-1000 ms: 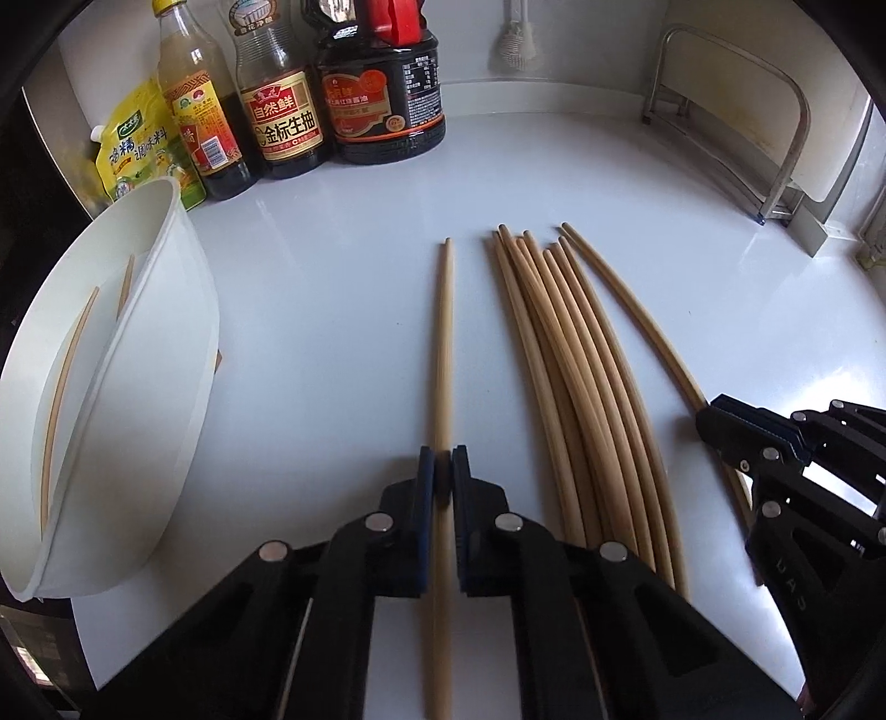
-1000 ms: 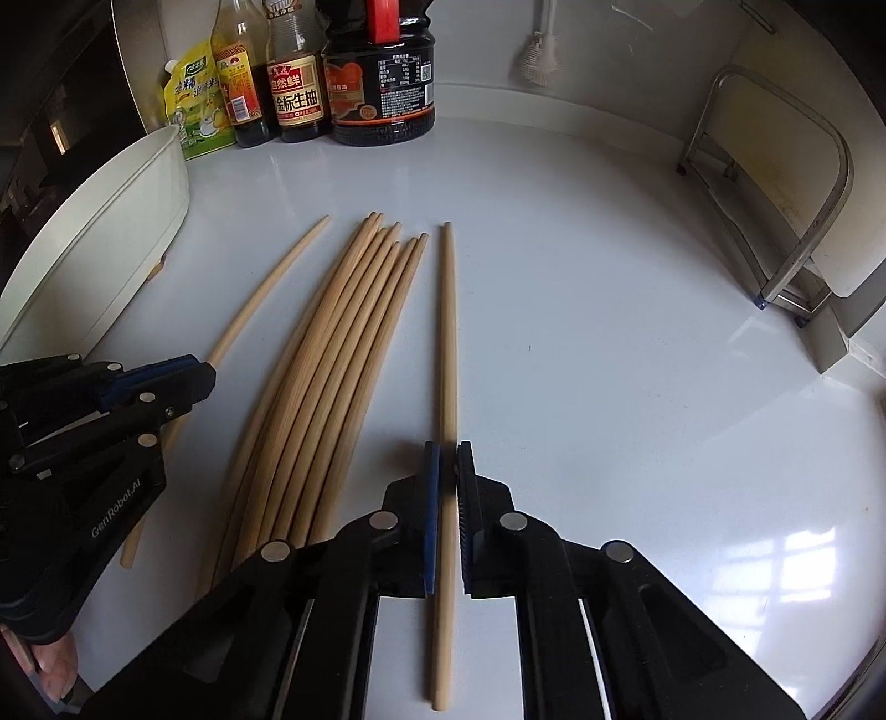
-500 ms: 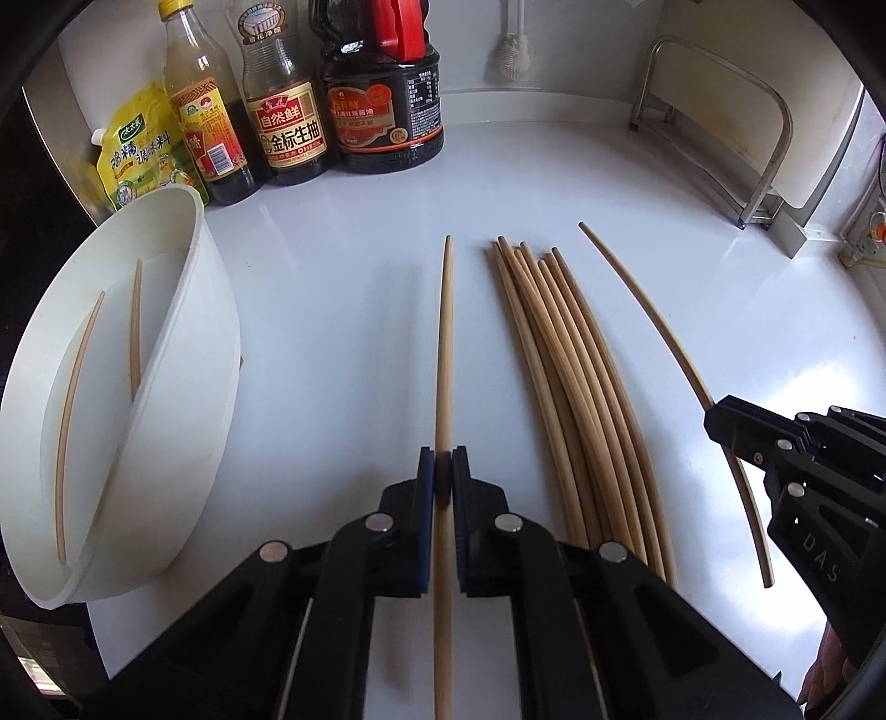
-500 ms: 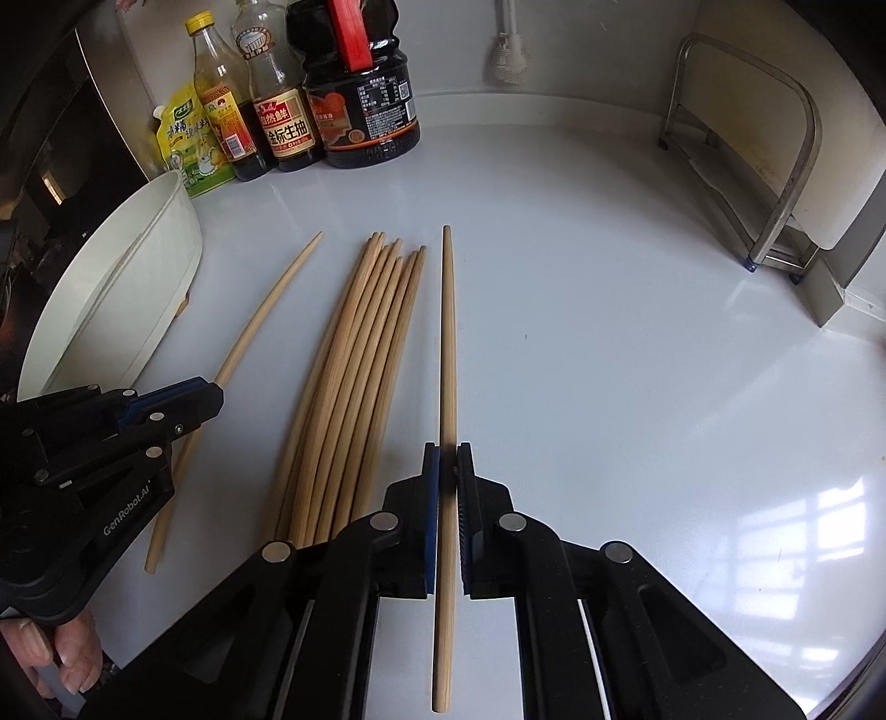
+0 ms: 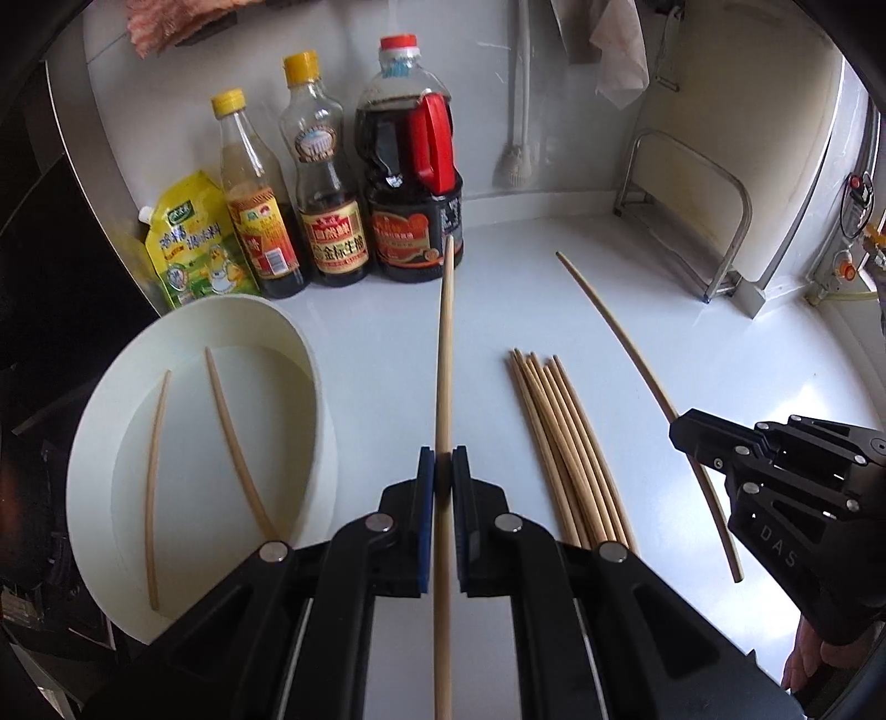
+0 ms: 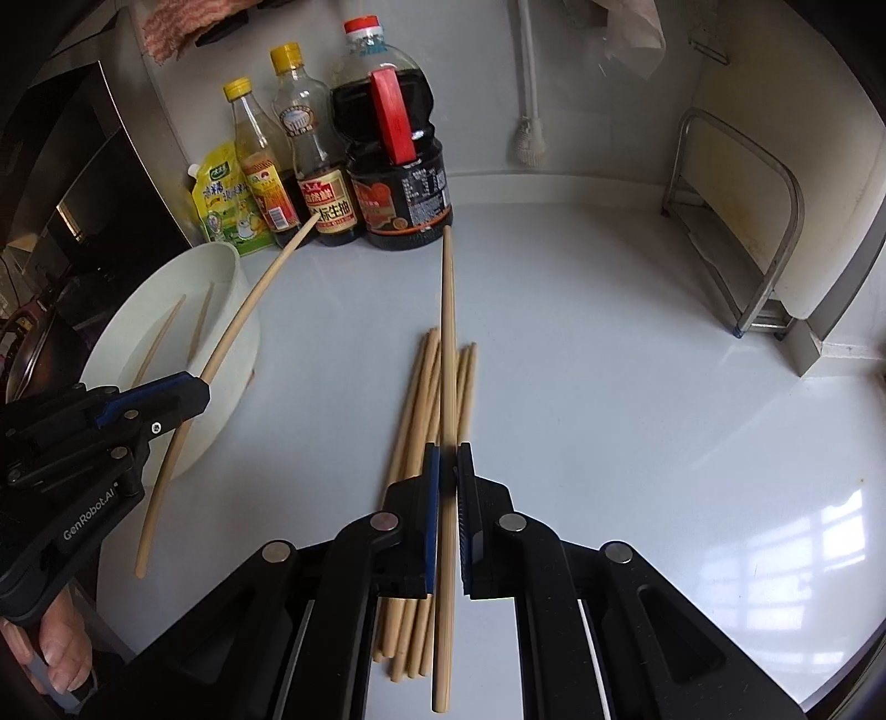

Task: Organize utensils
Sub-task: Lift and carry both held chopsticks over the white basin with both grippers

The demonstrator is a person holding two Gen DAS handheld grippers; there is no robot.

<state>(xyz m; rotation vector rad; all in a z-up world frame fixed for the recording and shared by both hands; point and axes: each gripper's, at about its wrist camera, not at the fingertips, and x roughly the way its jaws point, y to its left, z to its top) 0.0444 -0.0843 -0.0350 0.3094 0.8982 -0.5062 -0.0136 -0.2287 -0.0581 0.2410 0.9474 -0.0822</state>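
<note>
my left gripper: matt black plastic, blue pads, round bright metal pins
my right gripper: the same matt black plastic, blue pads
chopstick in my left grip: pale bare wood, smooth, matt
chopstick in my right grip: the same pale smooth wood
chopstick bundle: light wood, no sheen
countertop: white, smooth, glossy, mirrors a window
basin: white plastic, smooth, faint sheen
soy sauce jug: clear glossy plastic, red plastic handle, printed label
seasoning pouch: shiny yellow-green plastic film
rack: brushed metal tube, dull shine
cloth: pink, fuzzy
</note>
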